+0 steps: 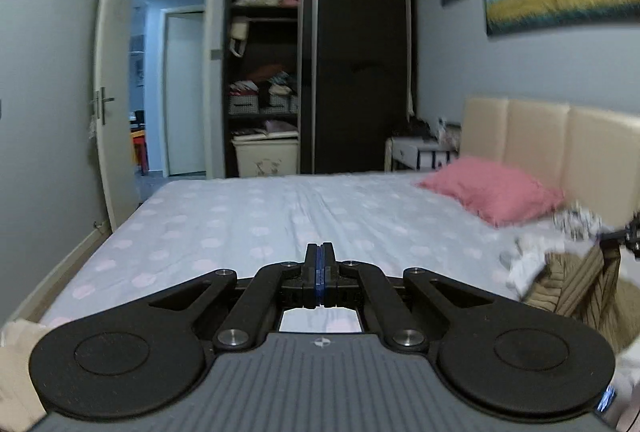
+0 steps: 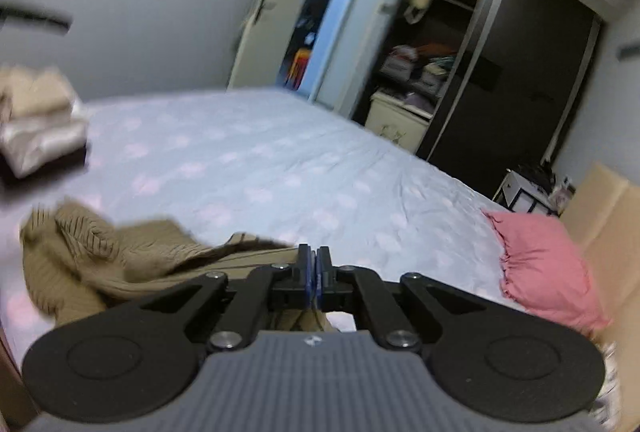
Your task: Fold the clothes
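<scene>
Bedroom, bed [image 1: 248,216] with pale dotted sheet, mostly bare. Tan ribbed garment [image 2: 120,264]: bunched at near edge, apparently pinched in right gripper [image 2: 314,272], jaws nearly together on a fold. Left gripper [image 1: 320,272]: jaws fully together, nothing held. Advice: draw garment onto open centre, spread flat first. Obstacles: pink pillow [image 1: 496,192], folded stack [image 2: 40,120] at margins
</scene>
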Demonstrator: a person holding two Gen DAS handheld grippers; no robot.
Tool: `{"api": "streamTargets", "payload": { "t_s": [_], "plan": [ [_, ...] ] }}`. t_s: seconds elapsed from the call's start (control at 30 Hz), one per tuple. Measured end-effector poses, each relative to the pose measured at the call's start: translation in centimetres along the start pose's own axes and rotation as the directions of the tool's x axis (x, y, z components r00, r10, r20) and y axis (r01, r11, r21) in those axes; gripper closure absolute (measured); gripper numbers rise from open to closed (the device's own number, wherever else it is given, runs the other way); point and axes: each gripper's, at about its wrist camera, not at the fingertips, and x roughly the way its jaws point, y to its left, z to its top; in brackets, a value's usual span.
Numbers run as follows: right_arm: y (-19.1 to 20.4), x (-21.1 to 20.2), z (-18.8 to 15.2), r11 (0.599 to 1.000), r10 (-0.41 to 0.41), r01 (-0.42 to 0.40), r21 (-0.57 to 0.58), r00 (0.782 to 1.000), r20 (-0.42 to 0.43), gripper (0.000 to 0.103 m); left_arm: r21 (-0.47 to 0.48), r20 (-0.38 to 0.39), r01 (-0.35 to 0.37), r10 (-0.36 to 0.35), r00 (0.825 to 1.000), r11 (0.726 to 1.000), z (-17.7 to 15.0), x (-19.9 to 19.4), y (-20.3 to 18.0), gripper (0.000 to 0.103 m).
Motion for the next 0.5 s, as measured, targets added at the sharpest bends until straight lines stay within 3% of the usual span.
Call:
{"api": "streamTargets", "payload": {
  "t_s": [0.13,0.2,0.3,0.37,0.5],
  "plan": [
    [0.5,0.1,-1.3,0.999,0.004,-0.007,-0.035,0.996,-0.09,0.1,0.103,-0.103,0.043,-0.032,0.994,0.994,-1.6,1.8,-1.8,0.103],
    [0.1,0.3,-2.5,1.0,0.005,-0.006,-0.014,0.992,-0.129,0.1,0.131,-0.18,0.075,-0.051,0.982,0.988,-3.4,3.3,-2.4,0.103],
    [-0.6,0.7,-4.6,1.0,-0.004,0.008,0.018,0.983,-0.182,0.1,0.189,-0.292,0.119,-0.06,0.955,0.975,-6.6,5.9,-3.7,0.101],
    [-0.8,1.0,-6.0,0.999,-0.012,0.02,0.04,0.977,-0.211,0.1,0.241,-0.353,0.15,-0.057,0.934,0.959,-9.1,7.6,-5.4,0.09],
    [-1.6,2.4,-8.3,0.994,-0.01,0.036,0.101,0.97,-0.244,0.1,0.326,-0.439,0.237,-0.076,0.895,0.915,-14.0,9.0,-8.3,0.082]
  ]
}}
